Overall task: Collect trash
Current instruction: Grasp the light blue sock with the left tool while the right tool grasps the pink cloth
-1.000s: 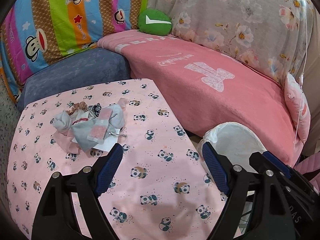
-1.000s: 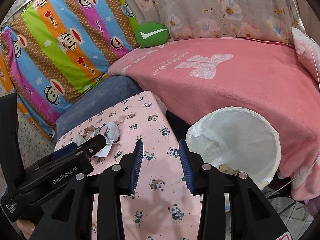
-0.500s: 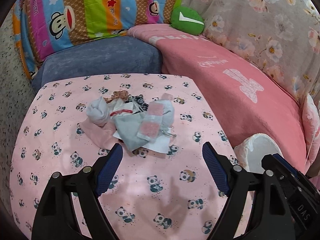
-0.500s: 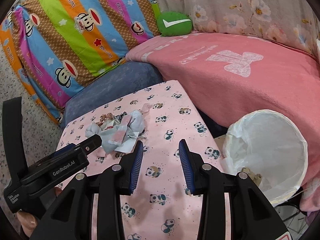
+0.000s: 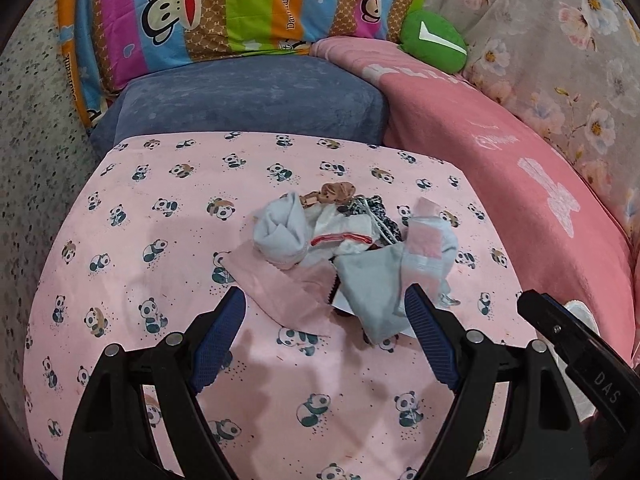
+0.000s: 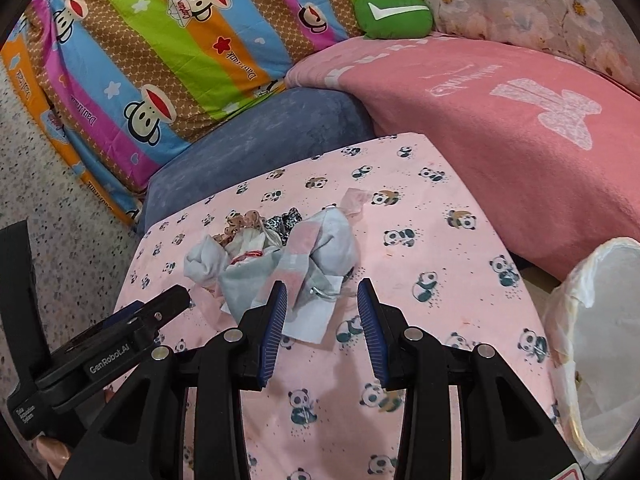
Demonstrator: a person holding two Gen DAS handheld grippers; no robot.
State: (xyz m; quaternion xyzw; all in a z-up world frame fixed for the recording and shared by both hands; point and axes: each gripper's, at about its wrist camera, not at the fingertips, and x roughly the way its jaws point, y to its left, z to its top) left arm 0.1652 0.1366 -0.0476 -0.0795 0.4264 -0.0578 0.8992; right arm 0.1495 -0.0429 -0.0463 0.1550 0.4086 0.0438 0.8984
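A pile of trash (image 5: 344, 248) lies on the pink panda-print table (image 5: 160, 208): crumpled grey and pink wrappers, a flat pink sheet, white paper and brown bits. It also shows in the right wrist view (image 6: 280, 264). My left gripper (image 5: 326, 312) is open and empty, its fingertips at the near edge of the pile. My right gripper (image 6: 322, 300) is open and empty just in front of the pile. A bin with a white liner (image 6: 600, 344) stands off the table's right side.
A blue cushion (image 5: 248, 96) and a pink blanket (image 5: 500, 168) border the table behind and to the right. A striped monkey-print pillow (image 5: 224, 4) and a green cushion (image 5: 434, 40) lie further back. Speckled floor (image 6: 52, 208) is to the left.
Both grippers swung left from the bin towards the trash pile and came closer to it. The pile now sits right between the fingertips. Both grippers stayed open.
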